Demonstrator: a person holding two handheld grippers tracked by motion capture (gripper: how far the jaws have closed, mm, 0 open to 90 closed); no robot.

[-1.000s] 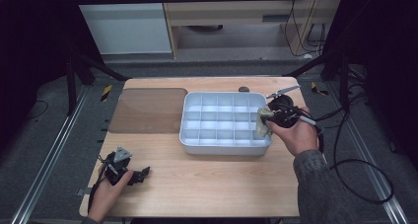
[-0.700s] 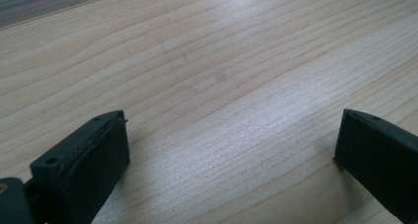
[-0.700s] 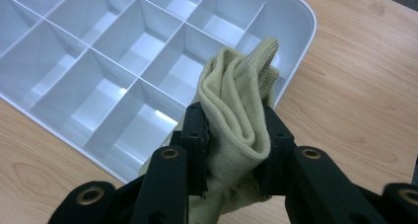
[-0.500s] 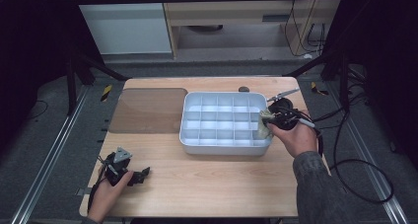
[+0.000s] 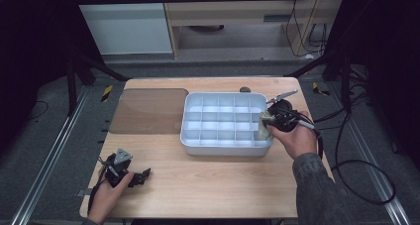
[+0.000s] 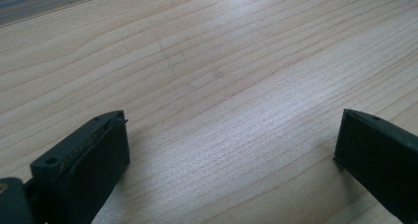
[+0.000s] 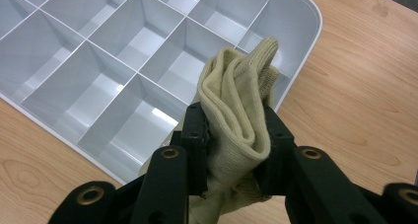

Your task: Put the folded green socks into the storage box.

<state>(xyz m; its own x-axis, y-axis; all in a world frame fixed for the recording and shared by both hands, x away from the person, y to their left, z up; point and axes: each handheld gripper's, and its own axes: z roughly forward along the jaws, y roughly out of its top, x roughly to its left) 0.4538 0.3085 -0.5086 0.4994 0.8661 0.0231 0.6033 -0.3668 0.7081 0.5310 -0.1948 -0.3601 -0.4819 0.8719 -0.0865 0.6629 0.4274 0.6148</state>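
Left hand-held gripper [image 5: 143, 175] idle on the table [image 5: 218, 185], jaws wide and empty; right hand-held gripper [image 7: 235, 128] clamped mid-fold on a soft, light, limp knit cloth [image 7: 241, 115] over the compartment tray's [image 5: 188, 136] right edge, likely best pinched through bunched layers.

Lab recording bay, wooden table [image 5: 218, 185] on metal rails [image 5: 47, 170], dark curtains, trailing cables [image 5: 366, 185]
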